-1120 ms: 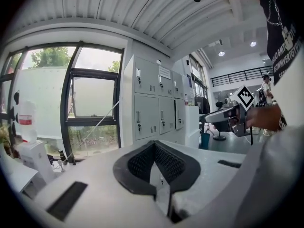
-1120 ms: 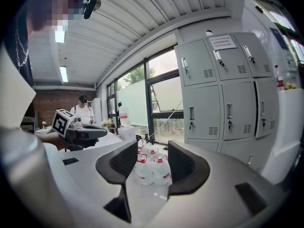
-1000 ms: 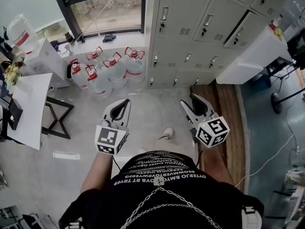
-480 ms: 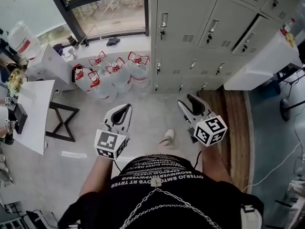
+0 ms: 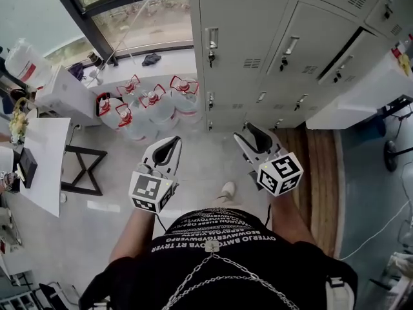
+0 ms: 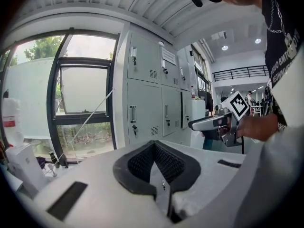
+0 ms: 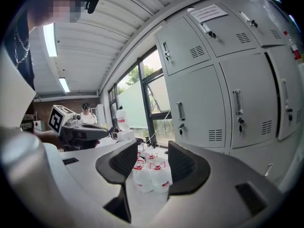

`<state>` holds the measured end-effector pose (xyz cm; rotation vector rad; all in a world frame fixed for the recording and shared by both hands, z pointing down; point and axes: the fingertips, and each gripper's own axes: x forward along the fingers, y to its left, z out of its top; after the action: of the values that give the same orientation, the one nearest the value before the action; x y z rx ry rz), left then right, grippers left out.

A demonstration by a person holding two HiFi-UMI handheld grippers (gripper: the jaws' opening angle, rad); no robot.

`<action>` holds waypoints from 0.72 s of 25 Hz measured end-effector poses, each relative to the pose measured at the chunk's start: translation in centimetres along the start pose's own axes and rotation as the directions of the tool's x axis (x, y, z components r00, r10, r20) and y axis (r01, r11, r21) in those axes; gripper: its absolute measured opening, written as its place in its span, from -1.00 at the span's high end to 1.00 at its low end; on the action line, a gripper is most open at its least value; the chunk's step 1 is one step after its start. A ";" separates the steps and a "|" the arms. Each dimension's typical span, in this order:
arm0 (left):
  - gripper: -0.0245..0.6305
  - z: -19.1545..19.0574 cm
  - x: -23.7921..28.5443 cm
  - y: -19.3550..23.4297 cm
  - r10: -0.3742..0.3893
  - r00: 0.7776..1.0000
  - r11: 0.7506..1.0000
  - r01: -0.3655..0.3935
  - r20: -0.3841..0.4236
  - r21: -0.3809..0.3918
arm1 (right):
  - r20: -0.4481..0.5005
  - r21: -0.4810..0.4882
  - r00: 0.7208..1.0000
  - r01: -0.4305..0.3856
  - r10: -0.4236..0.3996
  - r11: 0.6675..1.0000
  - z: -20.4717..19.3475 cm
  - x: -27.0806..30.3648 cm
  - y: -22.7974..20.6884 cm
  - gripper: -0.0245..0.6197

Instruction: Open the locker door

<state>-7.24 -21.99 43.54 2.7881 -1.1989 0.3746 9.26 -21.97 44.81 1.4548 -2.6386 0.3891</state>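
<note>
A bank of grey lockers [image 5: 258, 37] fills the top of the head view, every door I can see shut, each with a small upright handle [image 5: 211, 39] and a key lock. Both grippers are held level in front of me, short of the lockers and touching nothing. My left gripper [image 5: 173, 141] is shut, its pads meeting at the tip [image 6: 153, 144] with nothing between them. My right gripper [image 5: 250, 133] stands open and empty [image 7: 153, 153]; past it a locker door [image 7: 199, 108] with its handle [image 7: 181, 111] lies ahead to the right.
Several water jugs [image 5: 151, 105] with red caps stand on the floor left of the lockers, below a window [image 5: 129, 11]. A white table [image 5: 42, 154] is at the left. A white cabinet [image 5: 368, 89] juts out at the right beside a wooden floor strip [image 5: 319, 173].
The lockers have grown larger and nearer in the head view as I walk forward. Both grippers have travelled with me toward them; their jaws look the same.
</note>
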 end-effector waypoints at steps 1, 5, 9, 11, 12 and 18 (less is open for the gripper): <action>0.92 0.3 1.0 -0.1 0.004 1.000 1.000 -0.004 -0.003 0.006 | 0.001 -0.002 1.000 0.003 -0.003 1.000 0.3 0.0 -1.0 0.31; 0.92 2.1 4.1 -0.4 0.016 1.000 1.000 -0.017 0.026 0.005 | 0.009 -0.010 1.000 0.017 -0.017 1.000 1.5 -0.4 -5.1 0.31; 0.92 4.1 6.6 -0.6 0.049 0.997 0.999 -0.048 0.066 -0.004 | 0.014 -0.015 1.000 0.021 -0.021 1.000 2.5 -0.9 -9.1 0.30; 0.92 4.5 7.4 -0.7 0.070 0.995 0.998 -0.070 0.065 0.006 | 0.013 -0.017 1.000 0.015 -0.015 1.000 2.8 -0.9 -10.8 0.30; 0.92 4.5 7.8 -0.7 0.079 0.995 0.997 -0.080 0.059 0.013 | 0.012 -0.018 1.000 0.011 -0.010 1.000 2.9 -0.8 -11.4 0.30; 0.92 3.8 8.1 -0.2 0.121 0.992 0.993 -0.121 0.020 0.000 | 0.024 -0.002 0.998 -0.058 0.058 0.998 3.9 0.6 -11.5 0.30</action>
<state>-1.00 -28.13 41.96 2.7338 -1.3774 0.3570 18.73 -29.41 43.17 1.3939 -2.7046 0.3773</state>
